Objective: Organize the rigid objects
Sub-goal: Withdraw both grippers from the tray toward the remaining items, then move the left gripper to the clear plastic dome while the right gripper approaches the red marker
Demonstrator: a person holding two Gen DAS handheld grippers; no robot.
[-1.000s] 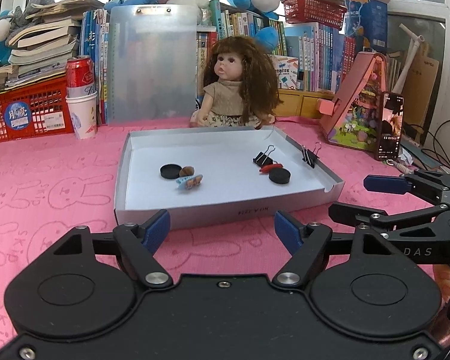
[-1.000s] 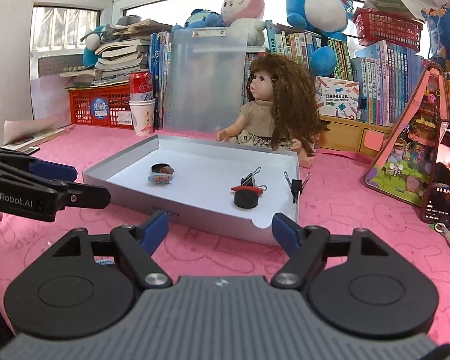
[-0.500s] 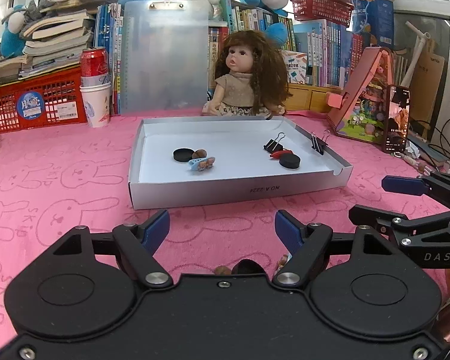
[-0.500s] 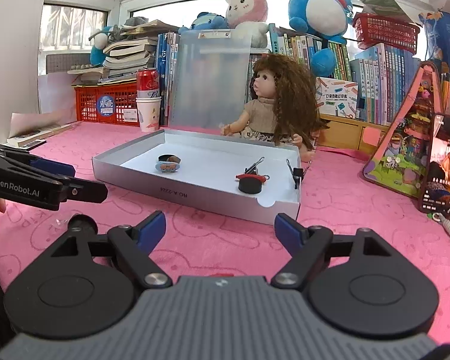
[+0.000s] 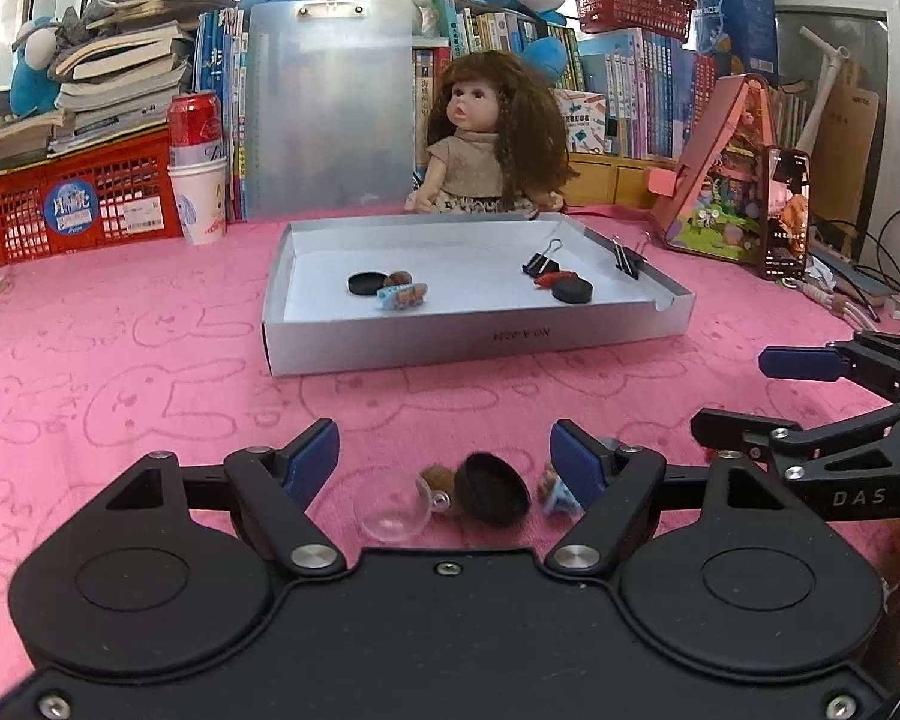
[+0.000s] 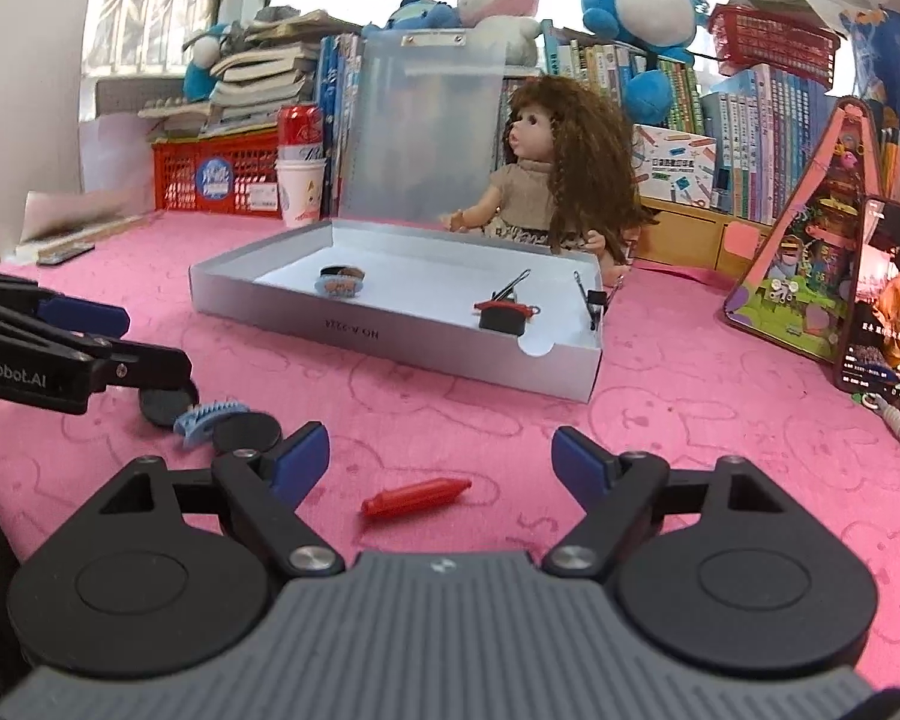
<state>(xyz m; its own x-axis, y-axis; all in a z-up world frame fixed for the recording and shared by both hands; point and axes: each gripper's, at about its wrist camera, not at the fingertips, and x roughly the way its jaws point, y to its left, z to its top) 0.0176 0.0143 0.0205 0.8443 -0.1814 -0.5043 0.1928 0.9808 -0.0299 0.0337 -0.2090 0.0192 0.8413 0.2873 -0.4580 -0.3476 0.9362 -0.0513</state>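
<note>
Both wrist cameras sat low over the pink worktop [image 5: 150, 324], facing the nearby silver tray [image 5: 474, 339] [image 6: 390, 330], left head-on, right from its right.

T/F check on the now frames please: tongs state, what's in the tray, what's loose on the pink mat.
1. Both tongs, left tongs and right tongs, are open and empty. True.
2. The red crayon-like piece lies in the silver tray. False: it lies on the pink mat in front of the right tongs.
3. A binder clip is clipped on the tray's right wall. True.
4. The tray holds nothing. False: black discs, a binder clip and small toys lie inside.
5. The doll sits behind the tray. True.
</note>
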